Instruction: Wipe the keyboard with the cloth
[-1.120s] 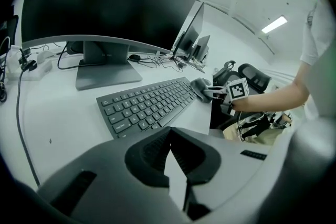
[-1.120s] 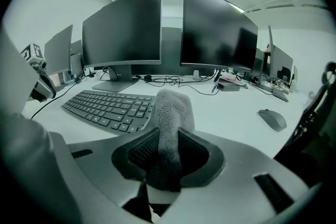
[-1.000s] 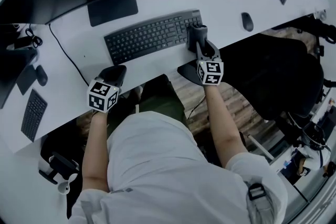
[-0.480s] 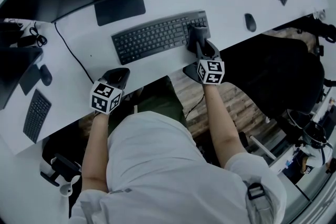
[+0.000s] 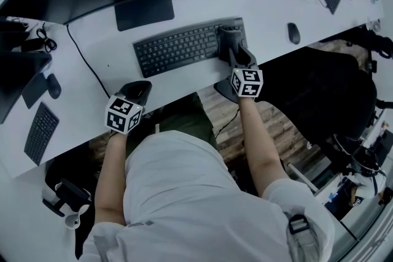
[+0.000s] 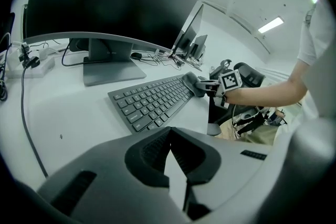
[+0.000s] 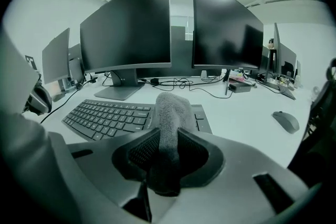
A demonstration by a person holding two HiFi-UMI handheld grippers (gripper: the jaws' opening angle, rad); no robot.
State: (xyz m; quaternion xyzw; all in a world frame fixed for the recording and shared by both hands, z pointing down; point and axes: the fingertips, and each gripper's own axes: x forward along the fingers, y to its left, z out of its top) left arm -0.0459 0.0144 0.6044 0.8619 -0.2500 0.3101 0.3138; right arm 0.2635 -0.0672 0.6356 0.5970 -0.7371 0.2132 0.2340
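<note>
- Over the white desk [image 5: 92,77], at 12 o'clock from the person: dark keyboard [image 5: 178,49] lying flat, all keys within reach for wiping.
- At its 3 o'clock end: right gripper [image 7: 167,139] clamped on the grey cloth [image 7: 170,107], with the fold pushed out ahead, likely to rub the keys.
- At 7 o'clock of the keyboard, by the desk edge: left gripper [image 6: 169,134], jaws together and empty, probably parked clear.
- Against a second ago: same keyboard end under the cloth, same parking spot for the left gripper.

Left claw [image 6: 169,134] closed, empty; right claw [image 7: 167,139] clamped, arm extended.
</note>
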